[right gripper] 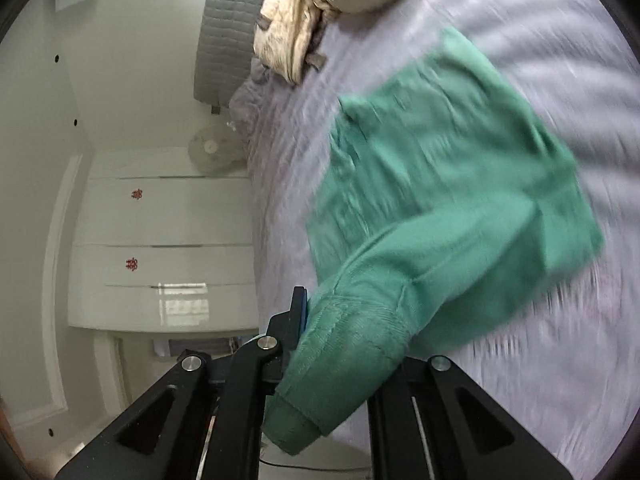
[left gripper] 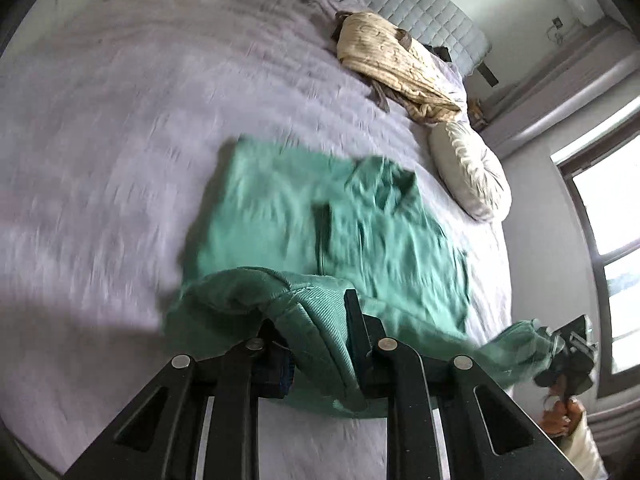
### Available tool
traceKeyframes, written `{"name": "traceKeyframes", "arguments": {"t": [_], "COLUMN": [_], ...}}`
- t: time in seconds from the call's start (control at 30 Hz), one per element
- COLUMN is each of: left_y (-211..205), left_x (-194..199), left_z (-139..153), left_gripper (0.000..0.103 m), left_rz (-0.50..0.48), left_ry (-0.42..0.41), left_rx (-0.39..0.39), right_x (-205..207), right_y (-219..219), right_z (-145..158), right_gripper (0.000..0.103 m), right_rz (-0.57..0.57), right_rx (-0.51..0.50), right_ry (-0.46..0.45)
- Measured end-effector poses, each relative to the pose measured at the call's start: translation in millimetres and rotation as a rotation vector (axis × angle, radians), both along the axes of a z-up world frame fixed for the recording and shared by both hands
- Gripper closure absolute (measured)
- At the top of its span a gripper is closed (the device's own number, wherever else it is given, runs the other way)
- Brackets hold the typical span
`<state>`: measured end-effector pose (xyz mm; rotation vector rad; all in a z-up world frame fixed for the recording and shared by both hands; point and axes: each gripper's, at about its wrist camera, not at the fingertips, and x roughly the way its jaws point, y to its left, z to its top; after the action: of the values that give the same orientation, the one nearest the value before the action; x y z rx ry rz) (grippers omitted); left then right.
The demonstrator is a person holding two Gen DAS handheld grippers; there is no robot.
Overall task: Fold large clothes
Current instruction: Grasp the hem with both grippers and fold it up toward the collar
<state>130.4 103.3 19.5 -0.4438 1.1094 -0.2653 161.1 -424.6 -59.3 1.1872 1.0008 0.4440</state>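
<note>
The green sweatshirt [left gripper: 320, 224] lies across the middle of the frame in both wrist views, its body spread on the bed [left gripper: 120, 140] while its near edge is lifted off the cover. The left hand-held gripper [left gripper: 316, 320] is clamped narrow on a ribbed hem or cuff at lower centre. The right hand-held gripper [right gripper: 344, 328] pinches another ribbed end, which drapes over its fingers; in the left view it shows at the lower right edge.

The step in hand looks like a fold: both held ends raised to be carried over the body. The next move probably calls for keeping the ends level, laying them squarely and letting go only once the cloth rests flat.

The pale lilac bedcover is wrinkled. A cream blanket [left gripper: 396, 64] and round cushion [left gripper: 472, 172] lie at upper right, below a quilted headboard [left gripper: 404, 4]. A window [left gripper: 608, 240] is at right; white drawers [right gripper: 160, 252] and a fan [right gripper: 212, 152] fill the right view's left side.
</note>
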Motion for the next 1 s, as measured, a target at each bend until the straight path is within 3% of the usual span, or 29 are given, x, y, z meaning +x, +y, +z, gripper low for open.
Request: {"name": "traceKeyframes", "arguments": {"t": [0.13, 0.27, 0.47, 0.57, 0.63, 0.7, 0.73, 0.77, 0.8, 0.83, 0.9, 1.0], "left_y": [-13, -25, -34, -33, -29, -24, -21, -19, -17, -14, -10, -7], "left_x": [59, 110, 145, 151, 148, 144, 143, 143, 143, 143, 144, 145], "left_z": [-18, -53, -92, -92, -75, -61, -55, -52, -52, -53, -60, -80], "left_gripper": [0.081, 0.08, 0.08, 0.059, 0.036, 0.026, 0.026, 0.026, 0.026, 0.026, 0.026, 0.026], "left_rz": [-0.048, -0.063, -0.081, -0.077, -0.051, -0.048, -0.047, -0.044, -0.038, -0.035, -0.022, -0.021], "left_ry": [0.001, 0.062, 0.135, 0.14, 0.068, 0.014, -0.004, -0.011, -0.01, -0.009, 0.005, 0.059], "left_rx": [0.056, 0.115, 0.159, 0.192, 0.255, 0.266, 0.27, 0.286, 0.303, 0.32, 0.345, 0.337], "right_x": [48, 85, 122, 134, 139, 143, 144, 145, 145, 144, 143, 142], "right_y": [-12, -17, -24, -26, -28, -28, -28, -29, -29, -32, -38, -43], "right_z": [-17, -46, -81, -93, -97, -95, -91, -86, -81, -73, -58, -48], "right_gripper": [0.093, 0.093, 0.093, 0.089, 0.088, 0.078, 0.073, 0.053, 0.026, 0.019, 0.018, 0.018], "right_rz": [-0.09, -0.145, -0.183, -0.189, -0.184, -0.166, -0.16, -0.16, -0.165, -0.176, -0.186, -0.168], "right_rx": [-0.043, -0.07, -0.104, -0.093, -0.096, -0.103, -0.11, -0.12, -0.13, -0.149, -0.216, -0.378], "right_ry": [0.044, 0.104, 0.184, 0.217, 0.244, 0.24, 0.23, 0.212, 0.191, 0.16, 0.119, 0.147]}}
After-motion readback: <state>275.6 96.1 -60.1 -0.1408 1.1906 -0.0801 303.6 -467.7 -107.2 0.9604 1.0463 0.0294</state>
